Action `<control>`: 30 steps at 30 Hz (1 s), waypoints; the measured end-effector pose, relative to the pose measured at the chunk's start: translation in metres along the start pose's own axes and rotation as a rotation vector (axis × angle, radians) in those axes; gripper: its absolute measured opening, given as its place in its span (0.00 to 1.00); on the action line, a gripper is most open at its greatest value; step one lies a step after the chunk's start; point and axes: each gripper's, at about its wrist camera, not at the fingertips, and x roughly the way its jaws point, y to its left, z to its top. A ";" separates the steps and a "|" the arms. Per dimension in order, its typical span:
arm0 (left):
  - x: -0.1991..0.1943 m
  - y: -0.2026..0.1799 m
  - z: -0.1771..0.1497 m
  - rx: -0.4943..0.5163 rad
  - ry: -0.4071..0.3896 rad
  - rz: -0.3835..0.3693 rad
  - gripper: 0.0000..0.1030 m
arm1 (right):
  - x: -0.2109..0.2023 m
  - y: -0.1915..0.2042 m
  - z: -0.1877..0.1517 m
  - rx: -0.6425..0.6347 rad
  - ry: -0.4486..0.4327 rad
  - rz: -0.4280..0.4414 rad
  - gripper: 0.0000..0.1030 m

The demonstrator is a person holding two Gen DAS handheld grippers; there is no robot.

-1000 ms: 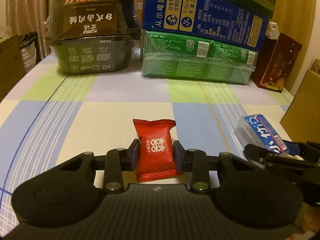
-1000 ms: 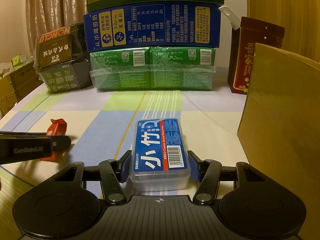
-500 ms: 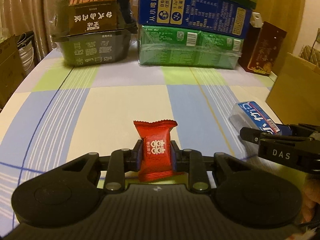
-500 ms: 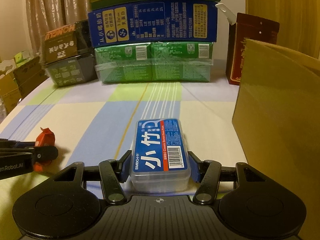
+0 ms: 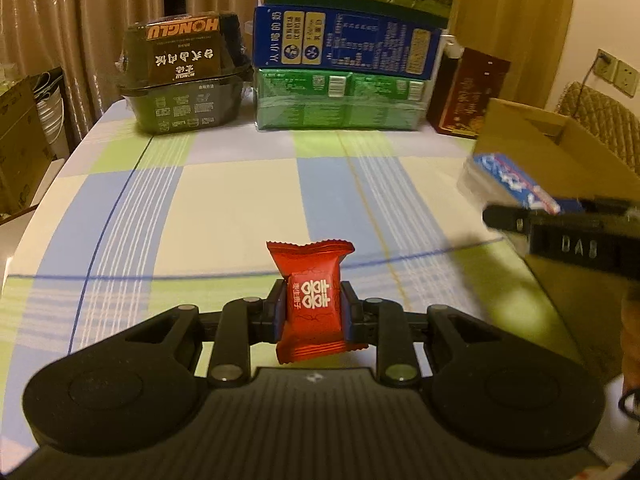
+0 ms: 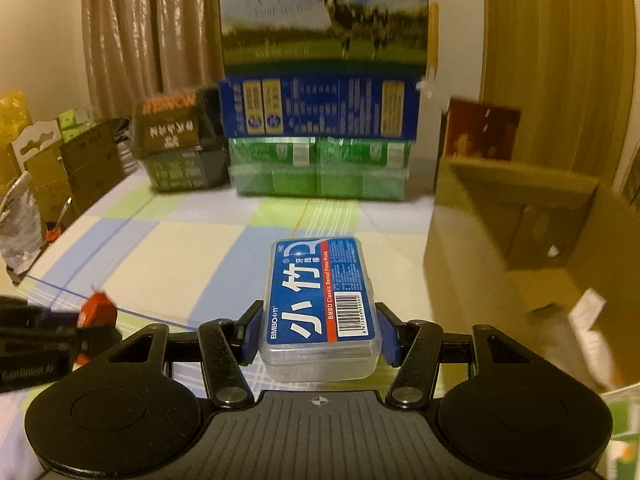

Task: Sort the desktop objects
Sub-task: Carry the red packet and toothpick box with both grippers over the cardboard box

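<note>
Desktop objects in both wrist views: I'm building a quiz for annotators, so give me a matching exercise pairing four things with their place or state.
Things:
1. red candy packet
2. floss pick box
3. cardboard box
4. green cartons

Places:
A. under the blue carton
B. clamped in the left gripper
C. open-topped, at the table's right
D. clamped in the right gripper

Pairs: 1-B, 2-D, 3-C, 4-A

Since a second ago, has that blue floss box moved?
Yes. Held in the right gripper, the floss box has risen off the tablecloth, toward the cardboard box.
</note>
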 end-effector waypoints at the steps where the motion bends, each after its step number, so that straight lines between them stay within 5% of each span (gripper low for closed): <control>1: -0.008 -0.003 -0.002 -0.001 0.001 -0.001 0.21 | -0.009 0.001 0.002 -0.005 -0.009 0.000 0.52; 13: -0.098 -0.050 -0.013 0.024 -0.020 -0.023 0.21 | -0.105 0.013 0.010 -0.091 -0.055 0.037 0.52; 30: -0.169 -0.129 -0.026 0.070 -0.066 -0.102 0.21 | -0.228 -0.041 -0.010 -0.008 -0.073 -0.013 0.52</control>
